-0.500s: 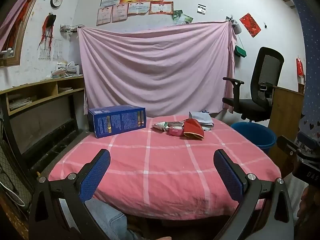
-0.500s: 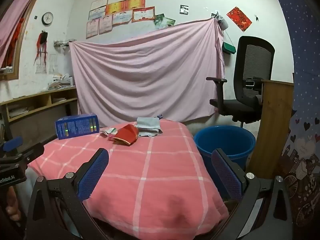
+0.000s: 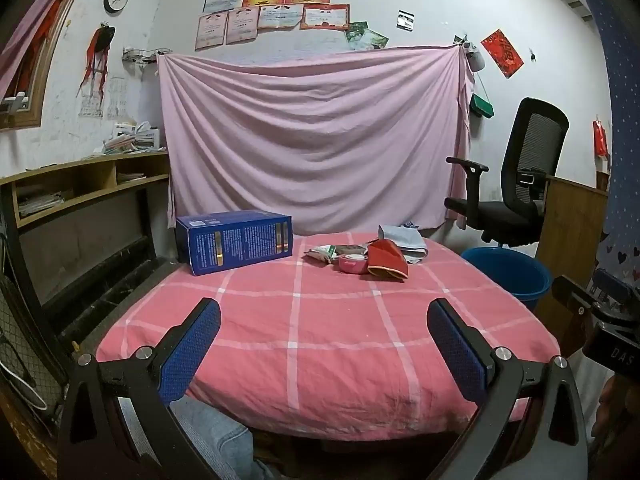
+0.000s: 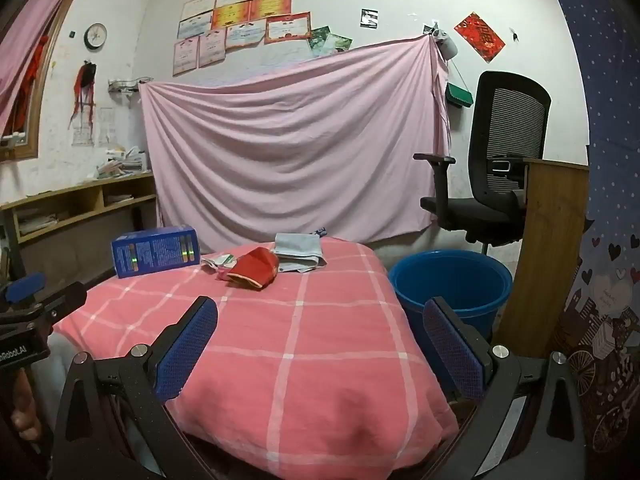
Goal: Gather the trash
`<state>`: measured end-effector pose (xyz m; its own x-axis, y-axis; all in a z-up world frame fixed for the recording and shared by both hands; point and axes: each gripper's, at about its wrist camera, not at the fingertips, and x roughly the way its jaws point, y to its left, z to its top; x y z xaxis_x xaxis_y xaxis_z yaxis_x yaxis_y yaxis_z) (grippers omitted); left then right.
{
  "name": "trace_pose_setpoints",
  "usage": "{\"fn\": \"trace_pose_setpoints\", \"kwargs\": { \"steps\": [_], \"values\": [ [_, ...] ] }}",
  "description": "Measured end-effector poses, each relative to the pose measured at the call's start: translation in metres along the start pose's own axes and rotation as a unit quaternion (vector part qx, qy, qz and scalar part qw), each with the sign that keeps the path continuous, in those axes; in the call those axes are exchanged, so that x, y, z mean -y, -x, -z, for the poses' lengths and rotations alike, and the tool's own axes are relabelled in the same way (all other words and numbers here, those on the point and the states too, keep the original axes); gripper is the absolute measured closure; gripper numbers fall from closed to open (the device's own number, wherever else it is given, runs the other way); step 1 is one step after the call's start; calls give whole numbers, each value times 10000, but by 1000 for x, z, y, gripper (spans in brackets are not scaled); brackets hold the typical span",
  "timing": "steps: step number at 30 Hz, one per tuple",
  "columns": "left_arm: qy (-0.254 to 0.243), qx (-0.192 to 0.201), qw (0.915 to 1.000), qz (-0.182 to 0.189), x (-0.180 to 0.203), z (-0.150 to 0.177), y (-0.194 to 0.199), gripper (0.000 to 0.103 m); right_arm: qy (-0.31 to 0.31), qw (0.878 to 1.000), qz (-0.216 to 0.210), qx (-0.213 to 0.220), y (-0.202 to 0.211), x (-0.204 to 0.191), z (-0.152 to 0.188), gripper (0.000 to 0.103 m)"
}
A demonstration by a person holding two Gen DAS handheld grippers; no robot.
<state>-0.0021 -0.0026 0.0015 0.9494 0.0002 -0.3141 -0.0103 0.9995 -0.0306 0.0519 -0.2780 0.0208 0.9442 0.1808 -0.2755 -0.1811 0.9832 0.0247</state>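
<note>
Table [image 3: 320, 332] under pink checked cloth, trash clustered at the far edge. Blue bucket [image 4: 448, 284] on the floor just off the table's right side, looks like the bin.

Blue box [image 3: 236, 240]: biggest item, far left of the pile. Stiff cardboard, probably light if empty, but likely too wide for one pair of tongs; take it across the short end or use both.

Grey pouch [image 4: 298, 254]: flat, floppy, behind the red pouch. Pinch a free edge.

Red pouch [image 3: 386, 260]: soft, limp, nearest the bucket side. Grab the raised fold, not the flat part.

Pink tape roll [image 3: 353, 263]: small, rigid, touching the red pouch; may roll. Grip across the ring.

Green-white wrapper [image 3: 320, 254]: thin, crinkly, slippery. Pinch a corner.

Left tongs [image 3: 324, 344] spread wide, empty, over the near table edge, well apart from the pile. Right tongs [image 4: 320, 344] also wide, empty, near edge.

Versus half a second earlier: nothing on the table moved; both views almost unchanged, tongs same spread. No approach begun, I'd judge.
</note>
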Motion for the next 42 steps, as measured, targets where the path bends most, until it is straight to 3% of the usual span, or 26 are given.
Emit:
{"fn": "trace_pose_setpoints", "kwargs": {
  "steps": [42],
  "values": [
    [31, 26, 10000, 5, -1, 0, 0, 2, -7, 10000, -9, -6, 1, -3, 1, 0]
  ]
}}
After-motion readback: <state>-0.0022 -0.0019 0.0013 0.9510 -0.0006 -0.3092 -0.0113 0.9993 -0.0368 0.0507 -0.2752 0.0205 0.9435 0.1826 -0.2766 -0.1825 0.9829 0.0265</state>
